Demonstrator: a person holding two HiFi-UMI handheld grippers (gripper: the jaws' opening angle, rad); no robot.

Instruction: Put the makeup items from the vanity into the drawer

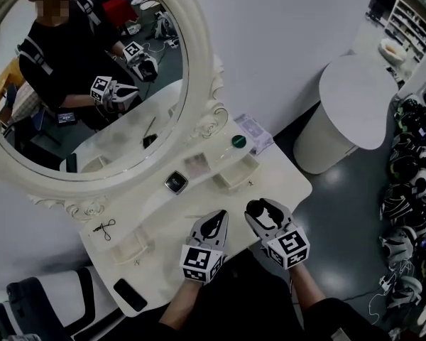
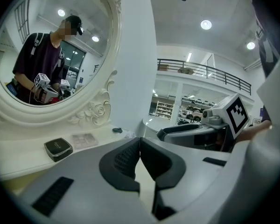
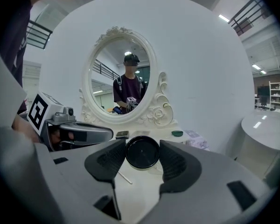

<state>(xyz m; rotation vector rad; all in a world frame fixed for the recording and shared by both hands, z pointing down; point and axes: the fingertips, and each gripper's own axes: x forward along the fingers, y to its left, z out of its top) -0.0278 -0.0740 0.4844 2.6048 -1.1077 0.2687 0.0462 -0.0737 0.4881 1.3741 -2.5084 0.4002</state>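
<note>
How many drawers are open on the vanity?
2. One drawer is pulled out just below the green lid. The other drawer is pulled out near the eyelash curler. Any lower down the front would be hidden.

On the counter (image 1: pixel 277 172), a compact (image 1: pixel 175 182) lies before the mirror (image 1: pixel 199 69), with a palette (image 1: pixel 197 165) just right of it and a small lid (image 1: pixel 238 141) farther right. A round jar (image 3: pixel 142 152) sits between the jaws of the right hand-held gripper (image 1: pixel 268 215).
</note>
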